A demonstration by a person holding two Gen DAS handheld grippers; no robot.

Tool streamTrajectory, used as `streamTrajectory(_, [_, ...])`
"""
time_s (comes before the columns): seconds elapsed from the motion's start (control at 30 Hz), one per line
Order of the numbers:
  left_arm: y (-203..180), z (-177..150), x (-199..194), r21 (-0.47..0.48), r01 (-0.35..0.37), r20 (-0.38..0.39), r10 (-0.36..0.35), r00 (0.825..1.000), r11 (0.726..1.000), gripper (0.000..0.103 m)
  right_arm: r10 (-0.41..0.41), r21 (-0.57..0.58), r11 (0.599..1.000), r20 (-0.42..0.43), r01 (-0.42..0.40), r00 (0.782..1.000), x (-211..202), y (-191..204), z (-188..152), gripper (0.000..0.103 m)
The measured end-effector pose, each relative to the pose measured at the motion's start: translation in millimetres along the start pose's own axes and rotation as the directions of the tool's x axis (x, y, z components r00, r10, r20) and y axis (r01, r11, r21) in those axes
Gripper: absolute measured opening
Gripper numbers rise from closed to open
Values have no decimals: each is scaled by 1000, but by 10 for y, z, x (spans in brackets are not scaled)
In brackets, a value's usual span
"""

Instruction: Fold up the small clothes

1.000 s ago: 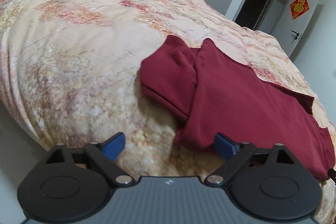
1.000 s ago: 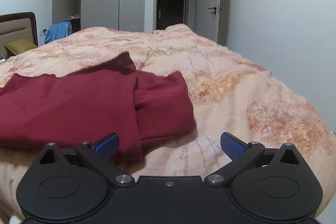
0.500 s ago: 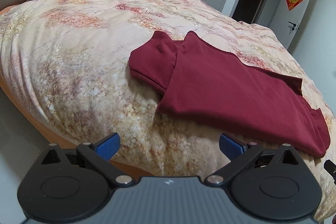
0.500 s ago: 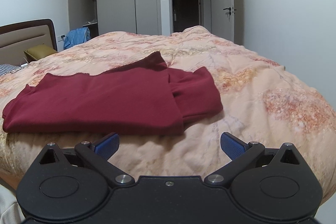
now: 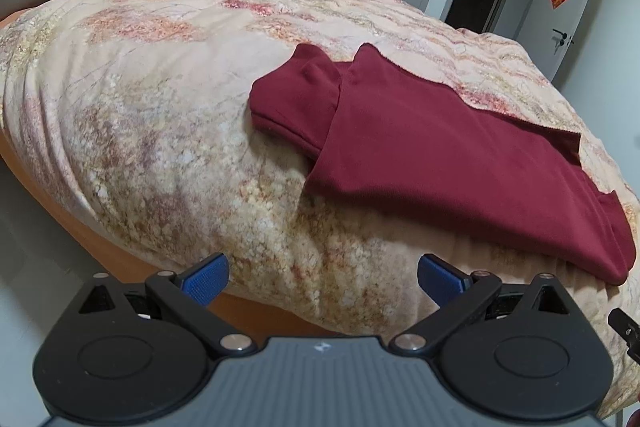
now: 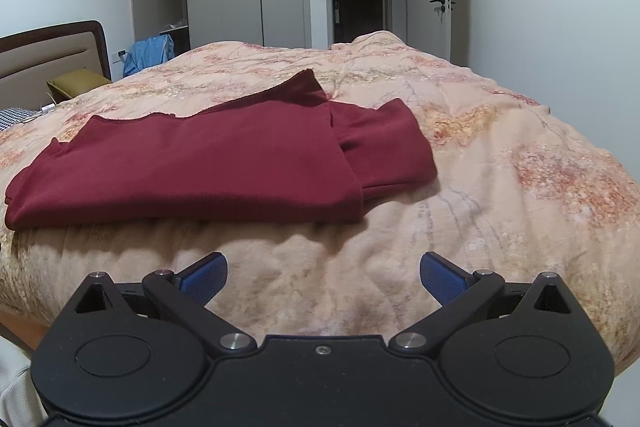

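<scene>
- Dark red knit garment (image 5: 452, 151) lies flat on the peach floral quilted bedspread (image 5: 160, 115), near the bed's front edge, already folded into a long strip.
- A folded-under layer, sleeve or side panel, sticks out from beneath the top layer at each short end: one end shows in the left wrist view (image 5: 296, 99), the other in the right wrist view (image 6: 380, 143).
- Left gripper (image 5: 323, 277) has its blue-padded jaws spread wide, holding nothing, hovering off the bed edge, apart from the cloth.
- Right gripper (image 6: 323, 277) is likewise spread and empty, over the quilt edge, short of the garment's near hem.
- Handling judgement: soft, limp, light fabric with no stiffness; it likely drapes and sags once lifted. The knit looks matte, so the pads probably grip well and slip risk seems low. Not fragile.
- Layers are stacked, so a shallow pinch likely lifts only the top ply and undoes the fold.
- Suggested hold: near-edge corners of one short end, each gripper pinching through all layers at the fold line, then carrying that end over to the other.
- The quilt is soft and puffy; jaws pressed down may catch bedspread along with the garment, so a low, edge-on approach looks safer.
- Far hem is wavy, not straight, so alignment may need a check after the fold.
</scene>
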State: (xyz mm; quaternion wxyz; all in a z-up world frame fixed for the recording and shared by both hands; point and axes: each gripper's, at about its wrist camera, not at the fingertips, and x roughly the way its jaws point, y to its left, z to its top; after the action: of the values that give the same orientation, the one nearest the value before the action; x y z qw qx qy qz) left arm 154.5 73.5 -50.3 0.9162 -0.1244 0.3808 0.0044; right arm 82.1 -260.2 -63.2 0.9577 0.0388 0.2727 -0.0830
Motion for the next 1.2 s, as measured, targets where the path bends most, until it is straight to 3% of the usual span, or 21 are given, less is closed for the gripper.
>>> streamTrajectory(0.27, [28, -16, 123, 0, -21, -35, 21, 999, 1000, 103, 52, -33, 998, 50, -50, 997, 70, 48, 33, 102])
streamTrajectory(0.43, [17, -34, 179, 9, -36, -55, 37, 998, 999, 103, 112, -113, 989, 128, -98, 985, 256, 17, 325, 100])
streamTrajectory(0.53, [12, -35, 194, 12, -43, -61, 44, 997, 999, 103, 136, -138, 984, 156, -115, 978, 477, -47, 578, 90])
streamTrajectory(0.6, [9, -32, 203, 12, -48, -63, 49, 997, 999, 103, 117, -127, 987, 144, -99, 983, 678, -106, 749, 79])
streamTrajectory(0.77, [13, -5, 224, 10, -63, -69, 64, 996, 998, 103, 109, -52, 993, 55, -106, 992, 1156, -247, 1016, 53])
streamTrajectory(0.87, [5, 22, 240, 8, -66, -72, 66, 995, 998, 103, 118, -26, 993, 14, -118, 993, 1331, -258, 1047, 48])
streamTrajectory(0.93, [-6, 34, 250, 11, -65, -71, 65, 995, 998, 103, 125, -32, 992, 3, -125, 992, 1385, -244, 1028, 34])
streamTrajectory(1.0, [-21, 33, 253, 14, -62, -70, 63, 996, 998, 103, 125, -42, 991, -8, -126, 992, 1420, -203, 1009, 8])
streamTrajectory(1.1, [-36, 27, 261, 17, -59, -77, 60, 995, 998, 103, 117, -80, 990, 28, -115, 993, 1359, -172, 991, 5])
streamTrajectory(1.2, [-41, 22, 251, 18, -57, -74, 58, 996, 998, 103, 90, -39, 995, 65, -88, 994, 1247, -285, 1003, 5])
